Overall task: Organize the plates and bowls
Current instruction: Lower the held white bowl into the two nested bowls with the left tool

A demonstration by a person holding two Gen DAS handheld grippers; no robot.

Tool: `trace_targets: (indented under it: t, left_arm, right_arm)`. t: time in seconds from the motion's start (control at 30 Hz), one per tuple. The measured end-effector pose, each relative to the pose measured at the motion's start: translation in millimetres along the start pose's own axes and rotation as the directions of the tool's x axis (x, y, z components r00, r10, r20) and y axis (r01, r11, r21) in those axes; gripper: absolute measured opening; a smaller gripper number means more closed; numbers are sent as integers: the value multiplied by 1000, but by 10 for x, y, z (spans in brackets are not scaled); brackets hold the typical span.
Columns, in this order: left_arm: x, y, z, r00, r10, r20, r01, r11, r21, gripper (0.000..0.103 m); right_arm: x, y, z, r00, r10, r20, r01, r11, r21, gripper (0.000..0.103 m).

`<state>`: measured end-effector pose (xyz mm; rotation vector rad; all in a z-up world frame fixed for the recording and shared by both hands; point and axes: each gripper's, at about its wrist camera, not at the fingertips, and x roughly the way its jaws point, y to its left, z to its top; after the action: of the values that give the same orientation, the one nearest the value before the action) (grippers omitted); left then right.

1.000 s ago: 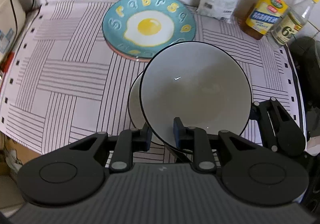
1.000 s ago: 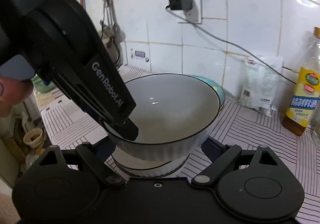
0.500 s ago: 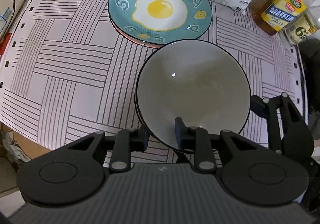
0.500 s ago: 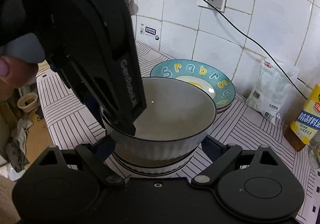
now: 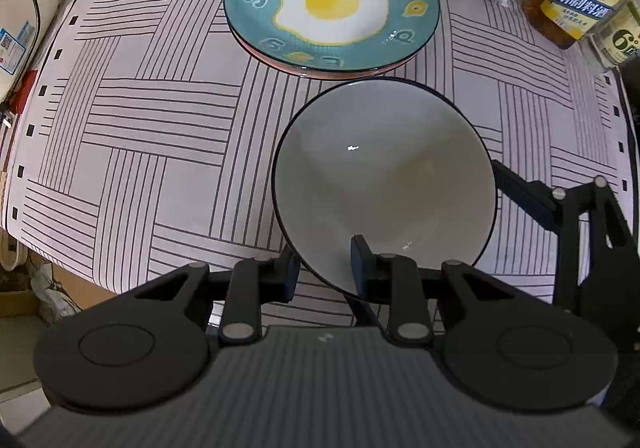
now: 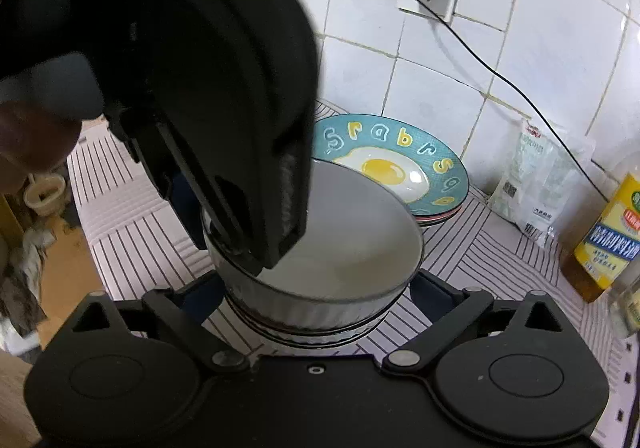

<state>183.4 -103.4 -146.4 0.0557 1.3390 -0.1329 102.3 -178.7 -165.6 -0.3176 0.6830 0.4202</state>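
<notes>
While your left gripper (image 5: 324,268) pinches the near rim of the grey bowl (image 5: 384,183), that bowl sits nested on the bowl below (image 6: 308,328) — stacking step, nearly done, I'd say. The egg plate (image 5: 332,3) stack sits at 12 o'clock. Your right gripper (image 6: 316,288) straddles the bowls, jaws opening and clear of them. Next you let go left and lift straight out — gently.
</notes>
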Motion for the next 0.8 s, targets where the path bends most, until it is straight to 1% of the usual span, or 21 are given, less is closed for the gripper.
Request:
trace_targets:
  t: [0.23, 0.33, 0.37, 0.43, 0.5, 0.53, 0.6, 0.7, 0.77, 0.8]
  left_arm:
    - [32, -8, -54, 999, 8, 41, -8, 1000, 5, 24]
    - [26, 10, -95, 998, -3, 66, 2, 1000, 3, 25]
    - [17, 21, -108, 997, -8, 74, 8, 1000, -1, 27]
    - [-7, 58, -132, 996, -29, 88, 30, 999, -14, 29]
    - [-54, 105, -160, 993, -55, 104, 59, 998, -37, 35]
    - [-91, 130, -175, 991, -71, 116, 76, 996, -46, 36]
    - [-154, 155, -196, 986, -92, 136, 99, 994, -47, 41]
    - [-255, 211, -223, 977, -122, 174, 131, 990, -43, 42]
    - [-301, 254, -233, 970, -149, 192, 159, 987, -37, 47]
    - [-318, 279, -244, 966, -162, 201, 172, 984, -35, 47]
  right_arm:
    - [-4, -7, -40, 1000, -10, 21, 10, 1000, 14, 102]
    - [-14, -3, -73, 1000, -9, 22, 8, 999, 38, 101]
    - [-26, -17, -84, 1000, 0, 25, -1, 999, 51, 101]
    - [-82, -45, -105, 999, 25, 39, -28, 996, 85, 101]
    - [-140, -82, -131, 997, 54, 56, -61, 990, 124, 101]
    - [-166, -97, -144, 996, 65, 65, -74, 987, 139, 101]
    - [-222, -110, -179, 993, 79, 83, -92, 982, 167, 101]
    - [-282, -100, -256, 990, 92, 102, -112, 972, 206, 101]
    - [-313, -74, -310, 990, 96, 107, -119, 966, 230, 102]
    - [-317, -63, -335, 990, 98, 105, -121, 963, 242, 102]
